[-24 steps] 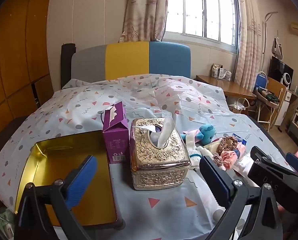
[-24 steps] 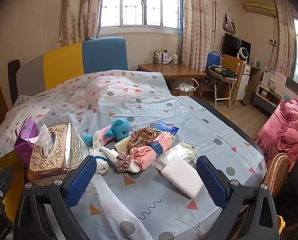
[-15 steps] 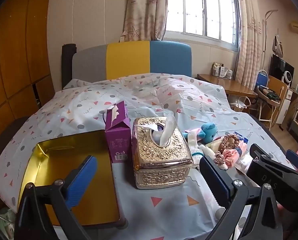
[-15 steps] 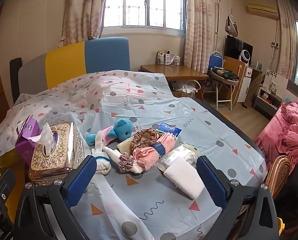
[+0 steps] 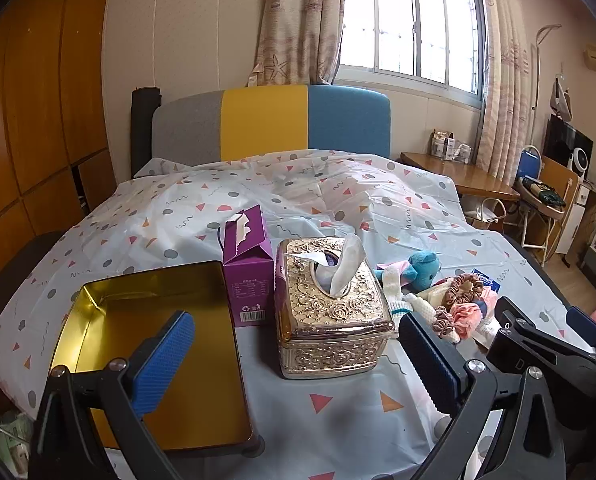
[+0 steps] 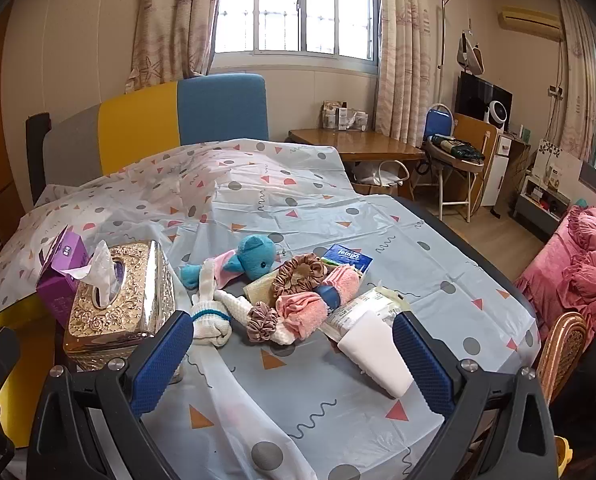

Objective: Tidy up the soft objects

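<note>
A pile of soft things lies on the patterned bed cover: a blue plush toy (image 6: 254, 258), a brown scrunchie (image 6: 300, 274), a pink towel (image 6: 312, 306), white socks (image 6: 212, 320), a small mauve scrunchie (image 6: 261, 322) and a white roll (image 6: 376, 350). An open gold tin tray (image 5: 110, 320) sits at the left. My left gripper (image 5: 294, 360) is open and empty, above the tray edge and the gold tissue box (image 5: 330, 304). My right gripper (image 6: 292, 358) is open and empty, just in front of the pile.
A purple tissue carton (image 5: 246, 264) stands between tray and gold tissue box. A blue tissue packet (image 6: 348, 258) lies behind the pile. A wooden desk (image 6: 354, 148), a chair (image 6: 454, 168) and a pink bedding heap (image 6: 578, 264) stand to the right of the bed.
Both grippers have drawn back slightly and shifted right; the objects sit a little further off in both views. Nothing on the bed has moved.
</note>
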Demonstrator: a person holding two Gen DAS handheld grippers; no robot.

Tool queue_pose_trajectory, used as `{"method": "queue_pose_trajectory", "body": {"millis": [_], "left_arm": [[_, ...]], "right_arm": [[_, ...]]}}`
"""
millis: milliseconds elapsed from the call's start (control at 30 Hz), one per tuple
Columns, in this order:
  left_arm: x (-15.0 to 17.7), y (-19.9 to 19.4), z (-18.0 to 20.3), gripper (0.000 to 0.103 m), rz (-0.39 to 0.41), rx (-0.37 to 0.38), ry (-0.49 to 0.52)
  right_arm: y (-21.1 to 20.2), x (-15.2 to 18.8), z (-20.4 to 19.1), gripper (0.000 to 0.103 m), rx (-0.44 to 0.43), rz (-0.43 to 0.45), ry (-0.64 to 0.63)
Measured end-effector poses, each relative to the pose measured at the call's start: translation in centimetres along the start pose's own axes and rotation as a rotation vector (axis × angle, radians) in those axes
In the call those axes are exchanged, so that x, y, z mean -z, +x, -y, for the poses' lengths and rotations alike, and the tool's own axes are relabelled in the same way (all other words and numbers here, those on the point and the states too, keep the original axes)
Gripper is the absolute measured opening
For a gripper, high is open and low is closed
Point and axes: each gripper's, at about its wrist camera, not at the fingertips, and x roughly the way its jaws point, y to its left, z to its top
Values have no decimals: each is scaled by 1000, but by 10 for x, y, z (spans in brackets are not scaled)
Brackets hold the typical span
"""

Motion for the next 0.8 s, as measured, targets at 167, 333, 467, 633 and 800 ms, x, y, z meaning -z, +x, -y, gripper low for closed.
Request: {"method": "queue_pose_trajectory", "body": {"millis": [167, 333, 467, 633, 800], "left_arm": [[0, 0, -1, 103, -2, 3, 1], [1, 0, -1, 103, -7, 6, 3], [2, 1, 0, 103, -10, 4, 6], [3, 5, 1, 103, -24, 2, 16], [4, 8, 3, 103, -35, 2, 23]], "right_arm": [[0, 0, -2, 102, -1, 0, -2], [0, 0, -2, 102, -1, 0, -2], [3, 1, -2, 102, -3, -5, -1], [9, 1, 2, 102, -1, -13, 0], [16, 1, 9, 102, 7, -26, 8]]}}
